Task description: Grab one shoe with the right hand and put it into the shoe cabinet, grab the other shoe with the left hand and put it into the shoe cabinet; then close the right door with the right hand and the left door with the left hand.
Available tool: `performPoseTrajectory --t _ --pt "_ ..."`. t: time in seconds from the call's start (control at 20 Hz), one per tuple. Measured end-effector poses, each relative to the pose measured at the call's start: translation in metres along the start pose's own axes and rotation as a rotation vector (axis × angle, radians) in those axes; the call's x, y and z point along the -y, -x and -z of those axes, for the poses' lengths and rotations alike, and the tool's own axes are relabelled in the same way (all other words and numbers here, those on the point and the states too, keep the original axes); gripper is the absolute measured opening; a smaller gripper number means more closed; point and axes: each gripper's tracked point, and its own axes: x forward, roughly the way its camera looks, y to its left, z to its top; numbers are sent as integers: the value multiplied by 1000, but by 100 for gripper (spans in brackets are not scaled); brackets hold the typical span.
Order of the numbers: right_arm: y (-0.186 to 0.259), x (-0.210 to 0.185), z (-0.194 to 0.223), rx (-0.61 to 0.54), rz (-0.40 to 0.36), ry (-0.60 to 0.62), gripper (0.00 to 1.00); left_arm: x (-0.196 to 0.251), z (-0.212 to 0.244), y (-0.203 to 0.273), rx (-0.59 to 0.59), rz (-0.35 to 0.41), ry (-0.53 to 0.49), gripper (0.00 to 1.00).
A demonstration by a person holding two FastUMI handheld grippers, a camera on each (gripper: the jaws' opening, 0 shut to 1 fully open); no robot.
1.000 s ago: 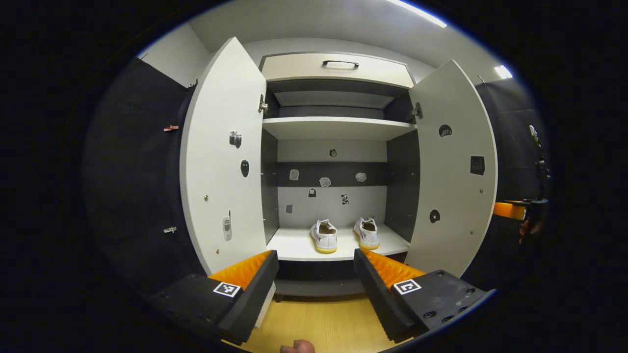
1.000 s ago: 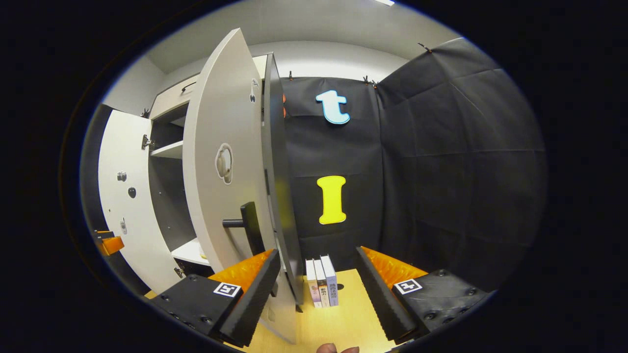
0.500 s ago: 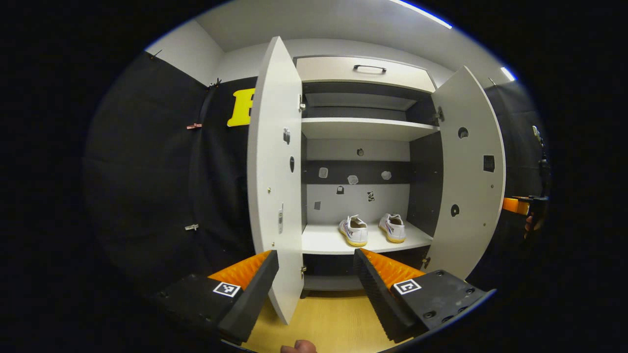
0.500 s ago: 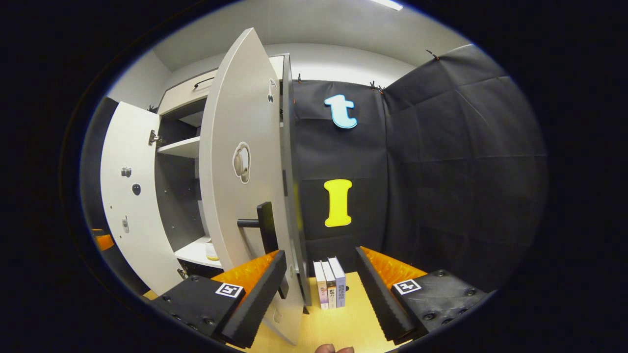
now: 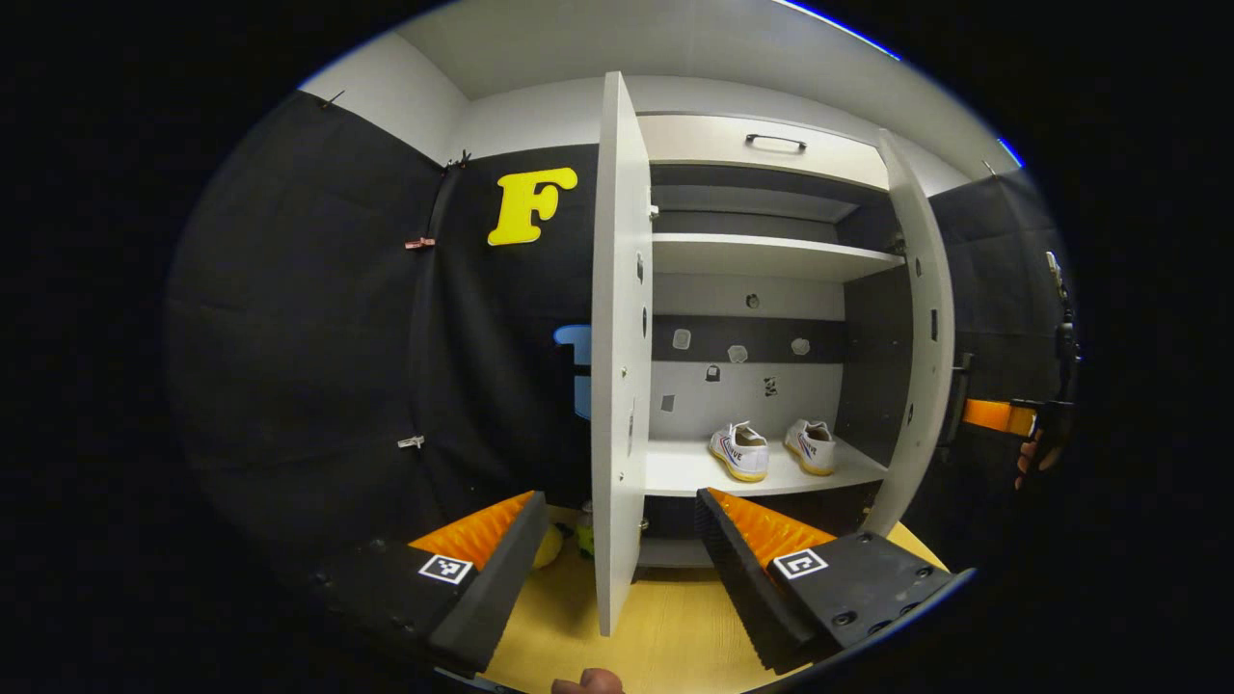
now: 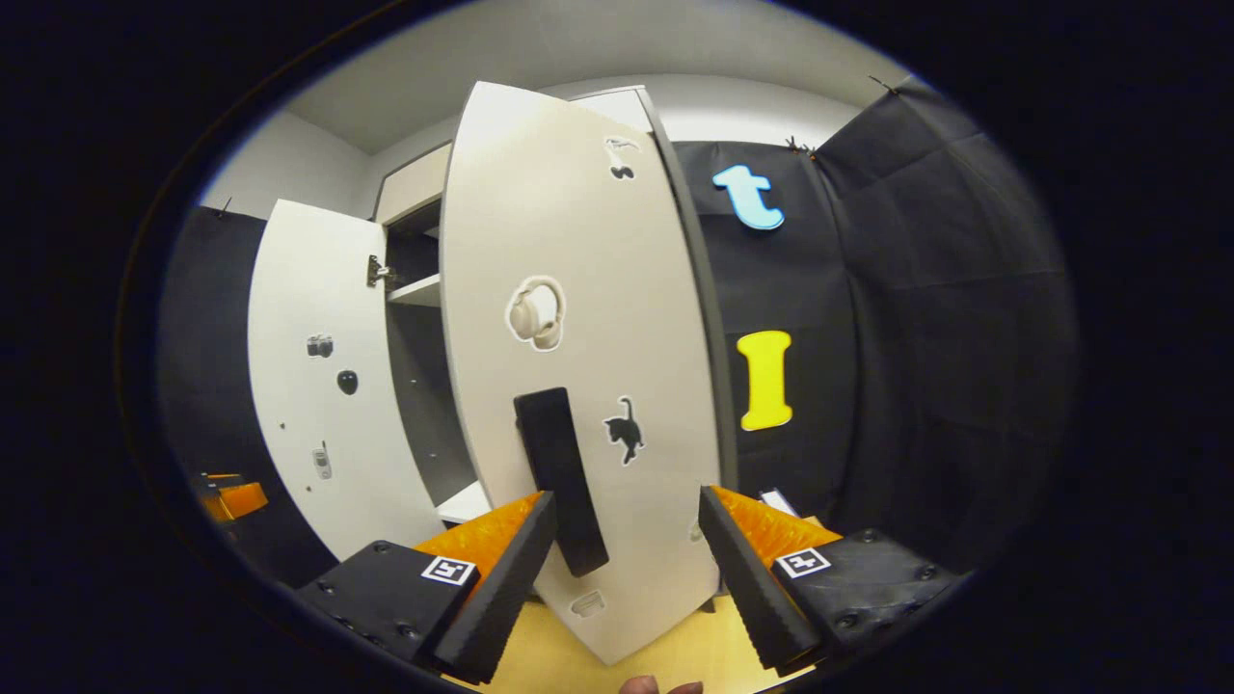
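Left gripper view: both white sneakers (image 5: 771,449) on shoe cabinet's lower shelf (image 5: 675,470), left door (image 5: 617,366) edge-on, left gripper (image 5: 617,549) open, empty. Right gripper (image 6: 622,554) open at right door's (image 6: 578,318) black handle (image 6: 559,472). Both doors left to close.

Small yellow and green objects (image 5: 564,542) lie on the wooden floor (image 5: 665,636).

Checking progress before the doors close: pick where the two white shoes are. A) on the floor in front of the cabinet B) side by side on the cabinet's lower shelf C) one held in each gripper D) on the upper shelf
B: the two white shoes sit side by side on the lower shelf, both doors not yet shut.
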Motion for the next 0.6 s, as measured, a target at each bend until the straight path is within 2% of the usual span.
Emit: performPoseTrajectory --t 0.3,0.6 --pt "16 -43 6 -7 -62 29 98 -23 0 -5 -13 -23 19 97" --pt "38 -39 17 -35 -54 32 98 -56 -15 -15 19 -77 8 97"
